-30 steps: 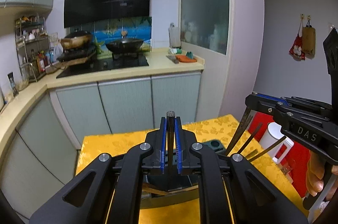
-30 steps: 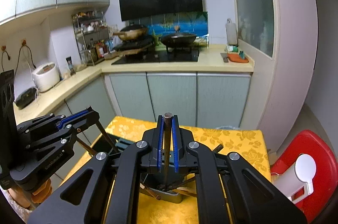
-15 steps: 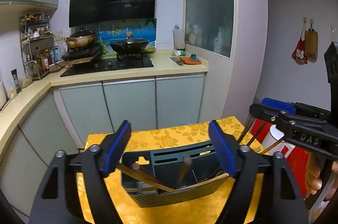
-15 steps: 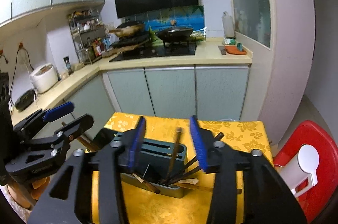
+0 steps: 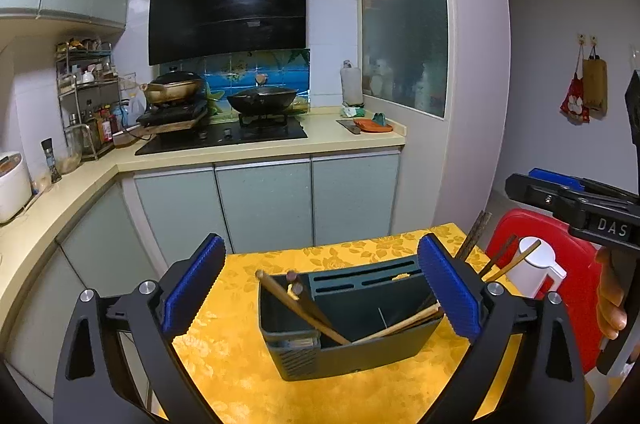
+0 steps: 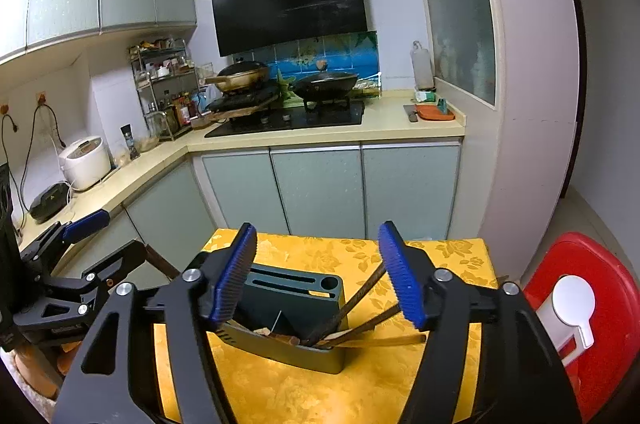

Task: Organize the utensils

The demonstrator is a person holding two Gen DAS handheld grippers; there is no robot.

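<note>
A dark green utensil holder [image 5: 352, 336] stands on the yellow tablecloth [image 5: 224, 356]; it also shows in the right wrist view [image 6: 296, 304]. Several wooden chopsticks [image 5: 304, 304] lean inside it, and more chopsticks [image 6: 360, 298] stick out of its right side. My left gripper [image 5: 320, 288] is open and empty, above and in front of the holder. My right gripper [image 6: 316, 272] is open and empty, also above the holder. Each gripper shows at the edge of the other's view: the right one [image 5: 576, 200], the left one [image 6: 68, 264].
A red stool [image 6: 580, 312] with a white object [image 6: 568, 308] stands right of the table. Kitchen cabinets [image 5: 264, 200] and a counter with a stove and woks [image 5: 260, 100] lie beyond the table's far edge.
Both grippers were shut on a chopstick each, then opened; the chopsticks dropped into the holder. Both grippers have since risen a little with jaws wide.
</note>
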